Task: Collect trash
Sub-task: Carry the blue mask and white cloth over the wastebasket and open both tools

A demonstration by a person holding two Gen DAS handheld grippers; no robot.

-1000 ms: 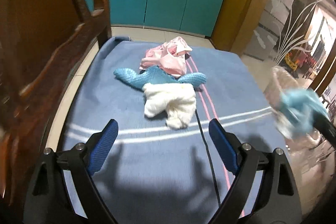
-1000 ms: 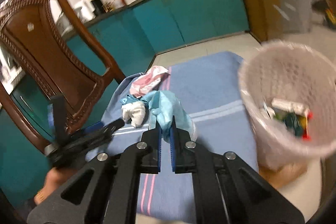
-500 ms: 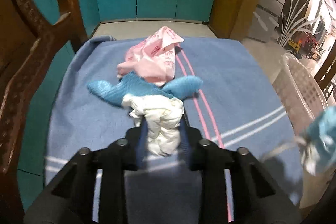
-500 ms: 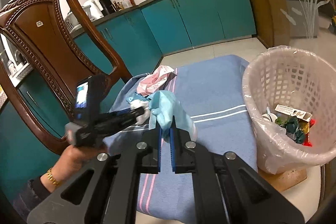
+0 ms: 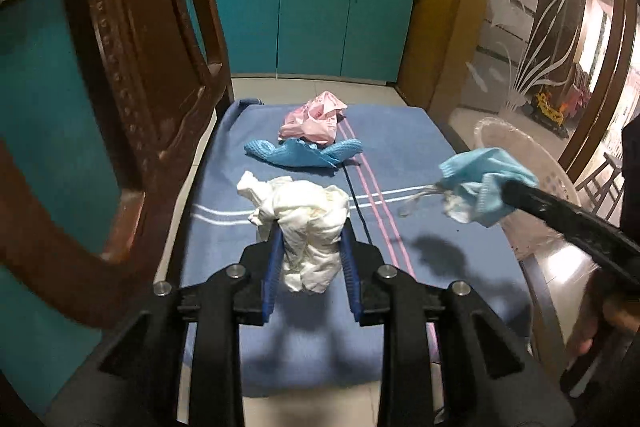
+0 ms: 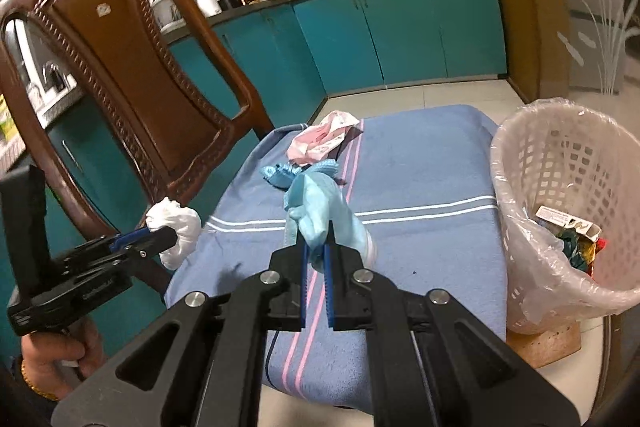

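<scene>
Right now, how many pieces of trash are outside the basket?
4. White wad in the left claw; light blue mask in the right claw; pink bag and blue cloth on the blanket. Nothing else shows.

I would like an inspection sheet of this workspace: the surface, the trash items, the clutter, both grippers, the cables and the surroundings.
Surface: blue striped cloth covers the table.
Job's things: white crumpled wad lifted off the cloth; light blue mask held up; pink bag and blue knitted cloth lie on the cloth; lined basket beside the table holds wrappers.
Clutter: nothing seen.
Grippers: left gripper shut on the white crumpled wad; right gripper shut on the light blue mask.
Cables: one thin dark cable runs along the cloth.
Surroundings: wooden chair, teal cabinets, pans on the stove.
</scene>
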